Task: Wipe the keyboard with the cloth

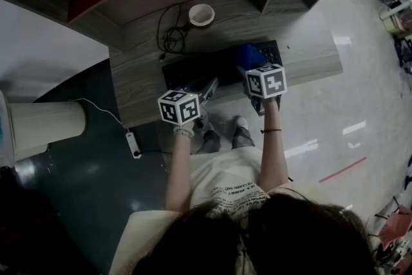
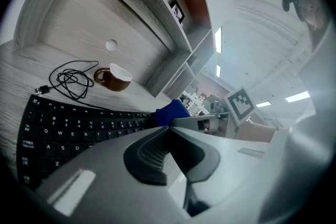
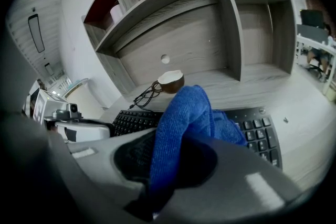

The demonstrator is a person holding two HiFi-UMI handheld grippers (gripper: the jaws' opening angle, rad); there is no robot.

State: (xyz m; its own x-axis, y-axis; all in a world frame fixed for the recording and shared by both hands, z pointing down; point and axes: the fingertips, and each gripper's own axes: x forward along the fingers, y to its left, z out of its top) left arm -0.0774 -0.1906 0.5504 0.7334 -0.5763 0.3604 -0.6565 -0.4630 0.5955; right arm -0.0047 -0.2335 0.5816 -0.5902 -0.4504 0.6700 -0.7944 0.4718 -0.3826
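1. The keyboard (image 1: 187, 69) is black and lies flat on the grey wood-grain desk (image 1: 309, 48), with its long side parallel to the desk's front edge.
2. The right gripper (image 3: 181, 136) is clenched on the blue cloth (image 3: 184, 107). A fold of the cloth is pinched between the two jaws.
3. The free part of the cloth hangs forward from the jaws and rests on the right portion of the keyboard. It lies just left of the number-key block.
4. The left gripper (image 2: 168, 129) has its jaws pressed together with nothing between them.
5. In the head view, the left gripper is over the left portion of the keyboard, near its front edge. Contact with the keys cannot be confirmed.
6. Behind the keyboard, a brown cup (image 1: 201, 14) with a white interior stands on the desk.
7. A coiled black cable (image 1: 170, 35) lies just beside the cup on its left.
8. The two grippers are near each other, side by side, both pointing toward the shelving behind the desk.
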